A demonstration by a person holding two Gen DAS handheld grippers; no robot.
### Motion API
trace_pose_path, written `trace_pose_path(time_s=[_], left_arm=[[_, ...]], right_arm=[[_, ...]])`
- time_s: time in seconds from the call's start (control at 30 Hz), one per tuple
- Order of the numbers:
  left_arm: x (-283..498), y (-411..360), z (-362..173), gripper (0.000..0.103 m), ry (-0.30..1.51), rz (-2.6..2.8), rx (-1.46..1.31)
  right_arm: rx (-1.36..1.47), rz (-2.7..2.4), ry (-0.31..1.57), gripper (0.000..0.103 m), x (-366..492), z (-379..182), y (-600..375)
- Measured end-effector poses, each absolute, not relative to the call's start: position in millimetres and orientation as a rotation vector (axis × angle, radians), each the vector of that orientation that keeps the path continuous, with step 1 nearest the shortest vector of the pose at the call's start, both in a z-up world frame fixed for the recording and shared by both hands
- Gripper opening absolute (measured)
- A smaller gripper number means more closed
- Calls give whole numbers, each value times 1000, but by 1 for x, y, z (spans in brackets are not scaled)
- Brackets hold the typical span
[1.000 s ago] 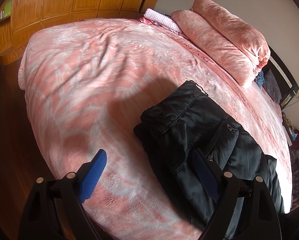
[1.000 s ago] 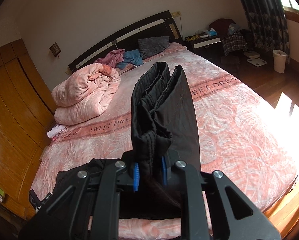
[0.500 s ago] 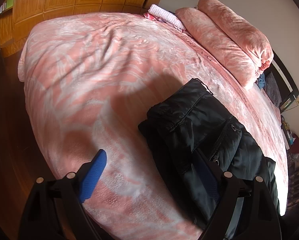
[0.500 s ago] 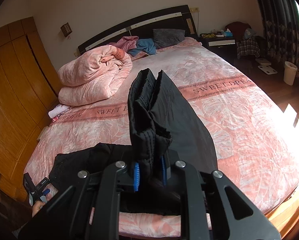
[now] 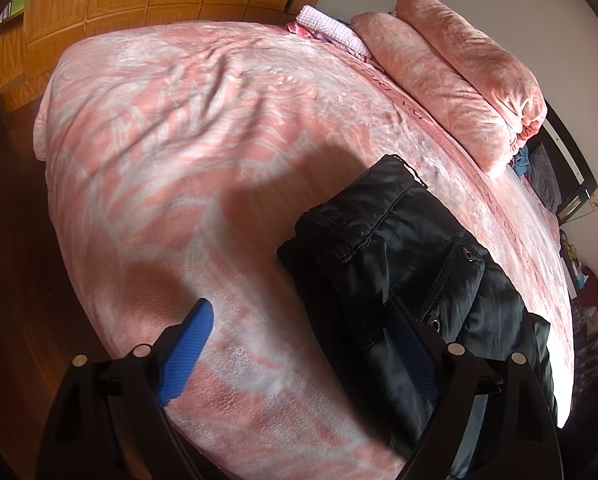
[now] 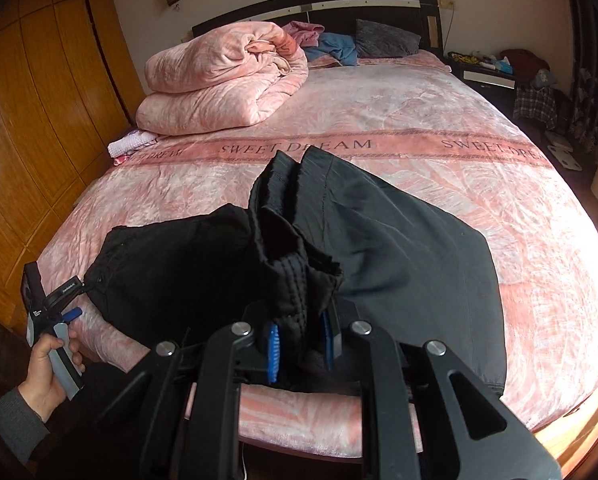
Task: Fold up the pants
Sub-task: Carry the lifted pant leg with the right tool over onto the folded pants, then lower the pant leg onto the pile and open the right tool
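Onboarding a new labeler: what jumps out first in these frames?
The black pants dominate the near end of the pink bed; the right gripper is shut on a bunched edge of them. At the near-left edge the left gripper stands wide open with nothing between its fingers, beside the pants' folded part. A rolled pink quilt sits at the far left by the dark headboard.

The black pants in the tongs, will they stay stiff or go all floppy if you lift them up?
Probably floppy: the black fabric pants bunch into soft folds where the right tongs pinch them, and the rest drapes flat over the pink patterned bedspread. They likely won't slip out, since the tongs clamp several layers.
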State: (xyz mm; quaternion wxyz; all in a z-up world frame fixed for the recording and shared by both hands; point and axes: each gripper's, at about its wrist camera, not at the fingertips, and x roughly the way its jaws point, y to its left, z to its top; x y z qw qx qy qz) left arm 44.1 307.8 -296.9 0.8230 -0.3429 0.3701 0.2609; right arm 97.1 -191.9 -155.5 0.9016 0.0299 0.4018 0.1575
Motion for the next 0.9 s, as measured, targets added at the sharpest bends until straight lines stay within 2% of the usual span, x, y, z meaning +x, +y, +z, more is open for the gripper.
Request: trace_pose_path(time_s=[0.27,0.6,0.9], left_arm=[[44,309,-298,88,789,552,-736],[43,311,-302,88,796,543,-755],[44,311,-303,88,796,540,-759]], right_arm=[[8,341,900,15,98,-199,-155],[-31,312,882,15,100,-204,-136],[-190,254,927,16,102,-240,-94]])
